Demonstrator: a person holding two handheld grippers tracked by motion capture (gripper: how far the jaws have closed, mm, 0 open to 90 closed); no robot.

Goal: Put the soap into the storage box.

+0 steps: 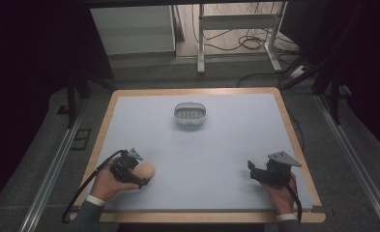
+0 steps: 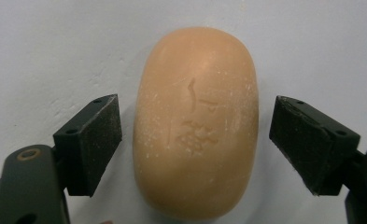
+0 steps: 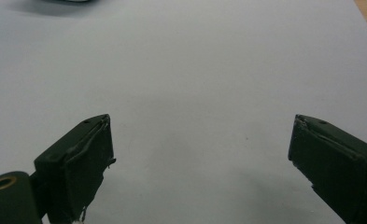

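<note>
I have the left hand-held gripper (image 2: 195,140) spread open around the soap bar (image 2: 196,123), which lies flat on the worktop (image 1: 216,145) near its left front corner. It looks hard, smooth and probably slippery, so I'd pinch its long sides at mid-length. The right hand-held gripper (image 3: 200,163) hangs open, holding nothing.

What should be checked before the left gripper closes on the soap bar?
1. Left gripper open wide enough: ok, both fingers stand apart from the soap bar.
2. Bar centred between the fingers: ok, gaps on both sides.
3. Bar lies flat on the table mat: ok.
4. Fingers low enough to grip the sides: cannot tell.
5. Soap dish empty and unobstructed: ok.
6. Right gripper out of the way: ok, open and holding nothing, over the mat's right side.
</note>
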